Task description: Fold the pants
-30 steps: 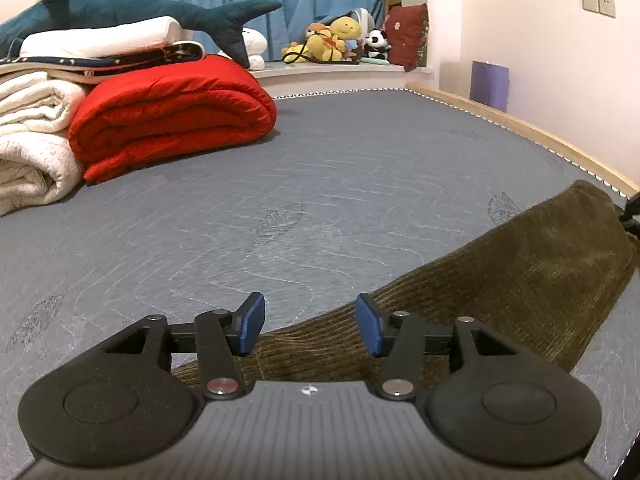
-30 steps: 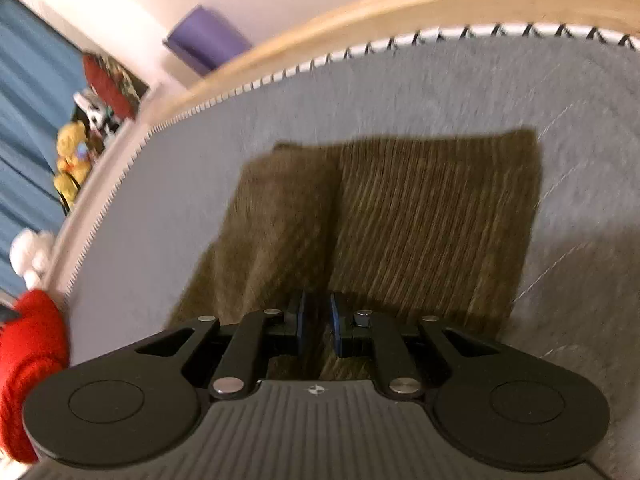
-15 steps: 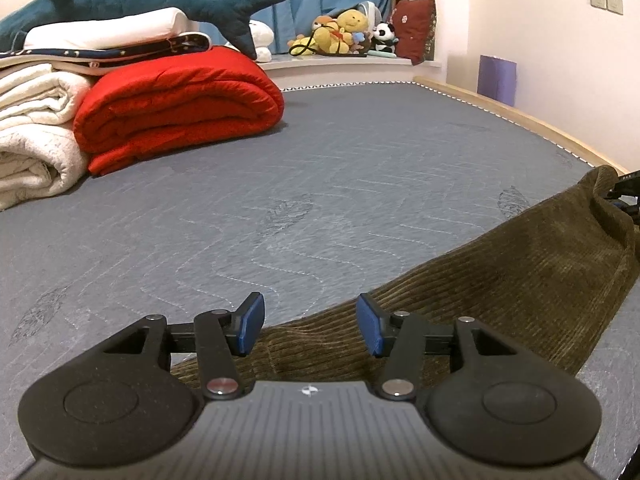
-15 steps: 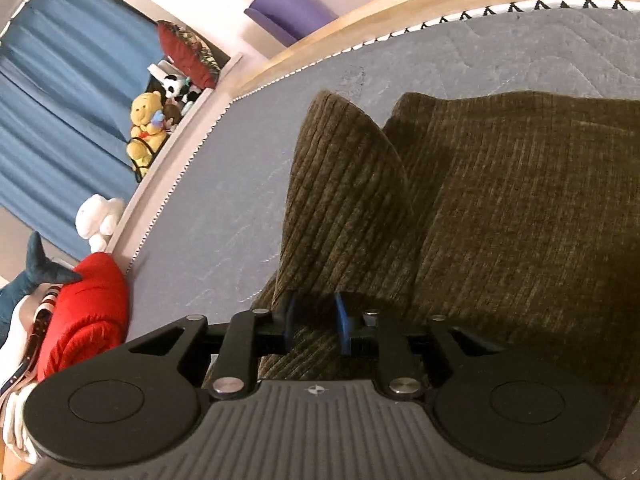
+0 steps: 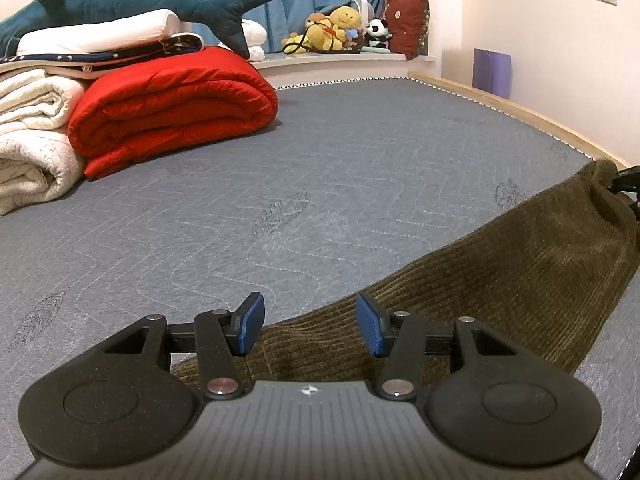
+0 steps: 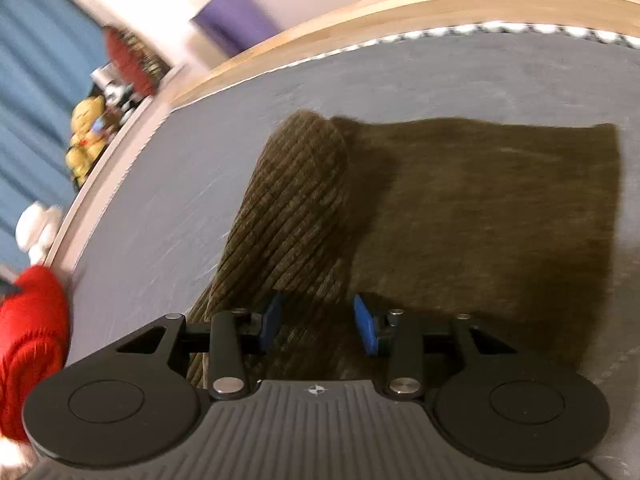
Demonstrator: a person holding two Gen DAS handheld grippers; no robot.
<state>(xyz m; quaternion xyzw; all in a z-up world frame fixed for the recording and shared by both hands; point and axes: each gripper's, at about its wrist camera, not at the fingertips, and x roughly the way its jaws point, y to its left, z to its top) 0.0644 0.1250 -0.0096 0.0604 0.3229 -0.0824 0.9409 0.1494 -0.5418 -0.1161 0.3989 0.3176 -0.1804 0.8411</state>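
Olive-brown corduroy pants [image 5: 500, 264] lie as a long band across the grey mattress [image 5: 280, 160], from under my left gripper to the right edge. My left gripper [image 5: 310, 328] hovers open over their near end, blue pads apart and gripping nothing. In the right wrist view the pants [image 6: 480, 216] lie flat, with a raised fold [image 6: 296, 208] on the left. My right gripper [image 6: 318, 322] straddles the base of that fold. Its jaws are opening, and the pads stand clear of the cloth between them. A bit of the right gripper [image 5: 628, 178] shows at the pants' far end.
A rolled red quilt [image 5: 172, 108] and white blankets [image 5: 32, 140] are stacked at the far left, with a blue shark plush [image 5: 140, 4] on top. Stuffed toys [image 5: 336, 28] line the window ledge. The wooden bed edge [image 5: 520, 114] runs along the right; a purple bag [image 5: 491, 72] stands behind it.
The right gripper's jaws have spread from nearly shut on the fold to well apart. The pants' far end has bunched up higher. The left gripper has stayed as it was.
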